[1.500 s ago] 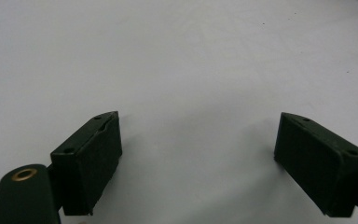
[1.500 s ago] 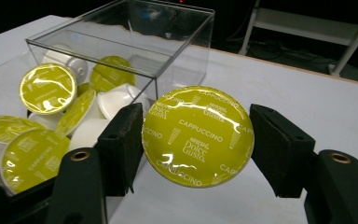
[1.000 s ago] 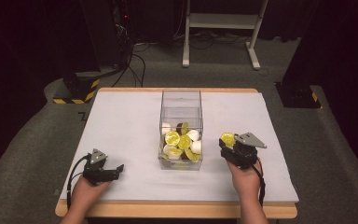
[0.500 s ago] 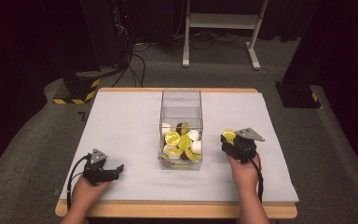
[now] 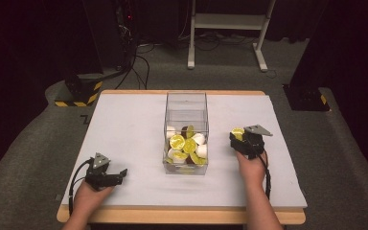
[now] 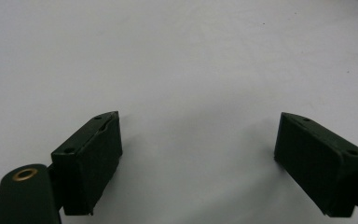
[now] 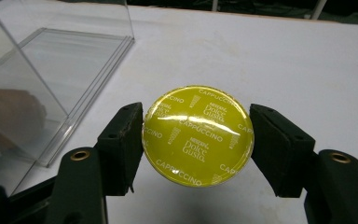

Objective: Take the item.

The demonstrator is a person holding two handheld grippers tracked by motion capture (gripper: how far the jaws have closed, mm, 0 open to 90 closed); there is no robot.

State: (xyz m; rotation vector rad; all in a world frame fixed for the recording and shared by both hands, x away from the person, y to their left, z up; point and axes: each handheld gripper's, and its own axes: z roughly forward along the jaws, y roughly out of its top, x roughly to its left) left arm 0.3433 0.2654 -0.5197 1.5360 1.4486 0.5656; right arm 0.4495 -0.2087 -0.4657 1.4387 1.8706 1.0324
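A clear plastic box (image 5: 186,110) stands in the middle of the white table (image 5: 124,124), holding several yellow-lidded and white coffee capsules (image 5: 177,142). My right gripper (image 5: 238,135) is to the right of the box, shut on a yellow-lidded capsule (image 7: 197,134) marked Cappuccino; both pads press its rim, lid facing the camera. The box wall (image 7: 51,79) lies to the left in the right gripper view. My left gripper (image 5: 120,173) rests near the front left of the table, open, with bare tabletop between its jaws (image 6: 196,154).
A white metal stand (image 5: 225,24) and cables lie on the floor behind the table. A black post with a yellow-striped base (image 5: 79,91) stands at the back left, another dark base (image 5: 306,98) at the back right.
My right gripper has carried the capsule away from me and slightly down, staying right of the box. The left gripper has kept still.
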